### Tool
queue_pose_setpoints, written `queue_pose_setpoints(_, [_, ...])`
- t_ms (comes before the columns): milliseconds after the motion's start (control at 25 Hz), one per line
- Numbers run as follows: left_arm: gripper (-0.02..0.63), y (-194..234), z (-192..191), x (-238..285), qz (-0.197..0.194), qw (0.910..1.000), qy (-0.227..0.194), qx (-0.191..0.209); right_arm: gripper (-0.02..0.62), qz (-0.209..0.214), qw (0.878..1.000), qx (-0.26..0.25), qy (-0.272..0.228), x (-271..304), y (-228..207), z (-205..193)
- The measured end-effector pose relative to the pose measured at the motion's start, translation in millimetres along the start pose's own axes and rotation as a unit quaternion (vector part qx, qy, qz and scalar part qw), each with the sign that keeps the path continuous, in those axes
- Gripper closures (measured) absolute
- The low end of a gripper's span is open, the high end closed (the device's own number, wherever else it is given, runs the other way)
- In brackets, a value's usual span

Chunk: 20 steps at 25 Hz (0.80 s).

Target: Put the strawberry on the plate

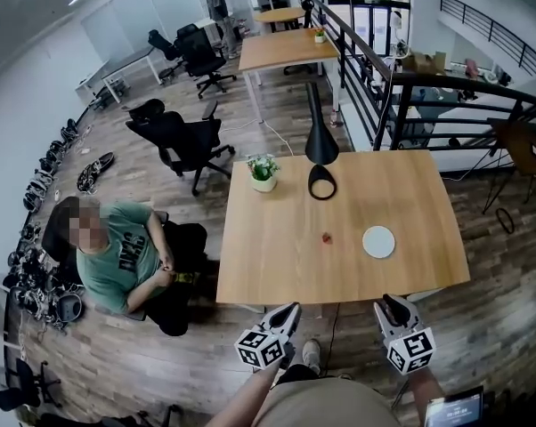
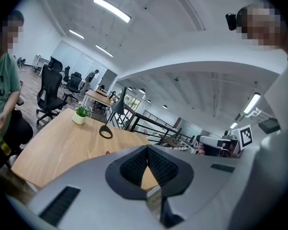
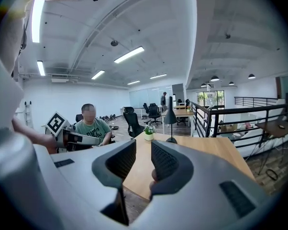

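Left hand-held gripper [image 1: 293, 309] held just off the near edge of the tabletop [image 1: 268, 269], its jaw tips together with nothing between them. The right hand-held gripper [image 1: 390, 302] is level beside it, jaws parted and empty. The strawberry [image 1: 326, 237] lies on bare wood near the tabletop's middle, well apart from both grippers. The white round plate [image 1: 378, 241] sits near the strawberry on its right, not touching it. A black lamp [image 1: 321, 181] and a potted plant [image 1: 263, 173] stand at the far side. A seated person [image 1: 117, 256] is left of the tabletop.
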<state>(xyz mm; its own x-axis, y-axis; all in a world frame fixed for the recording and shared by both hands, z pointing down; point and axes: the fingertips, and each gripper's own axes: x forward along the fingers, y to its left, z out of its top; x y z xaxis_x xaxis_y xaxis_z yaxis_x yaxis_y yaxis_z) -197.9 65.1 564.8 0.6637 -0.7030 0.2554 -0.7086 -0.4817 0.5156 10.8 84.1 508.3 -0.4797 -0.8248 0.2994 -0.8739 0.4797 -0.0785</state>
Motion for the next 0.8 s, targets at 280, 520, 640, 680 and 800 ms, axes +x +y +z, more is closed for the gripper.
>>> queue_pose_setpoints(280, [0.603, 36.1, 17.3, 4.6, -0.007, 1.0, 0.004, 0.0, 0.492, -0.019, 1.0, -0.004, 0.0, 27.2, 3.5, 13.5])
queue_pose_setpoints(520, [0.603, 56.1, 26.2, 16.8, -0.026, 0.9996, 0.009, 0.005, 0.492, -0.036, 0.999, -0.004, -0.002, 45.8, 6.3, 15.0])
queue_pose_setpoints(640, [0.603, 64.1, 25.3, 26.1, -0.035, 0.9993, 0.015, 0.005, 0.492, -0.042, 0.999, -0.002, -0.002, 54.9, 6.0, 14.7])
queue_pose_setpoints(680, [0.603, 66.6, 23.8, 26.9, -0.036, 0.9992, 0.018, 0.002, 0.492, -0.043, 0.999, -0.001, 0.0, 56.7, 7.2, 13.9])
queue_pose_setpoints(800, [0.603, 68.0, 23.2, 30.8, -0.041, 0.9989, 0.021, -0.002, 0.492, -0.05, 0.999, -0.001, -0.002, 57.8, 5.9, 16.2])
